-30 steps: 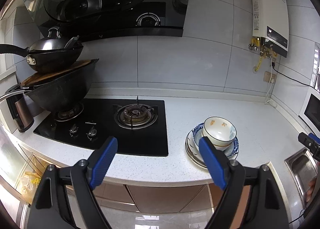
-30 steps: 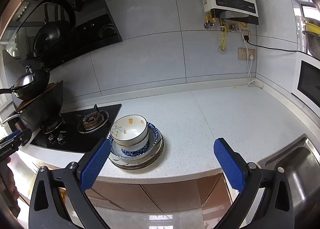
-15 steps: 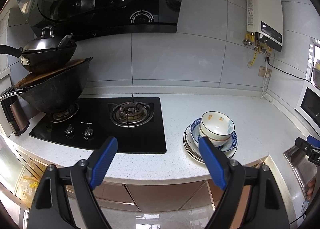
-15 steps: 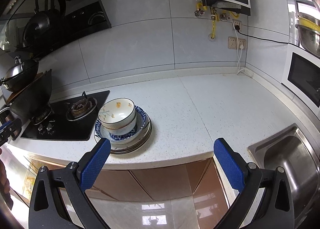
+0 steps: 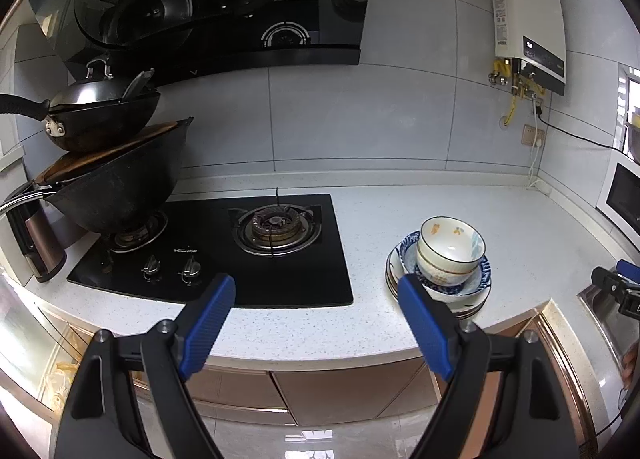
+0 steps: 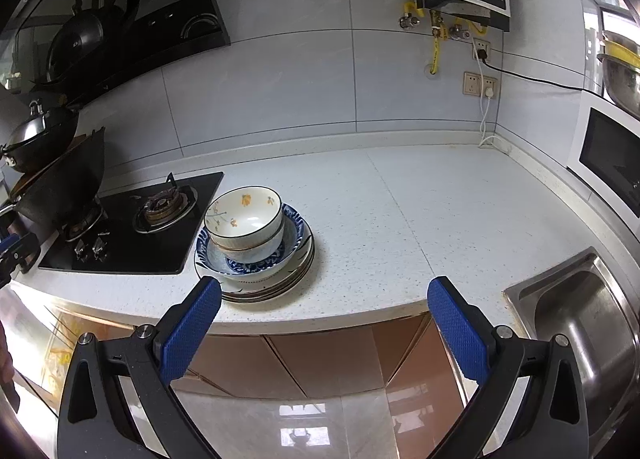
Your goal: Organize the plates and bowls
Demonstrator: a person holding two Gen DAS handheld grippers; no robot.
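Note:
A stack of dishes stands near the counter's front edge, right of the hob. Its top is a white floral bowl (image 6: 246, 217) (image 5: 450, 245), nested in a second bowl and a blue-patterned bowl (image 6: 256, 259), on several plates (image 6: 272, 287) (image 5: 474, 309). My left gripper (image 5: 316, 293) hangs open in front of the counter edge, its right finger overlapping the stack's left side in the picture. My right gripper (image 6: 324, 295) is open too, short of the counter, with the stack just beyond its left finger. Neither holds anything.
A black gas hob (image 5: 256, 255) lies left of the stack, with stacked woks (image 5: 116, 175) on its left burner. A steel sink (image 6: 584, 319) is sunk in at the right. A microwave (image 6: 612, 163) stands far right. Bare white countertop (image 6: 440, 211) lies between stack and sink.
In both views the stack has slid slightly across the picture as the hands shifted a little; the right view has drifted so the stack sits closer to its left finger. Both grippers stay open.

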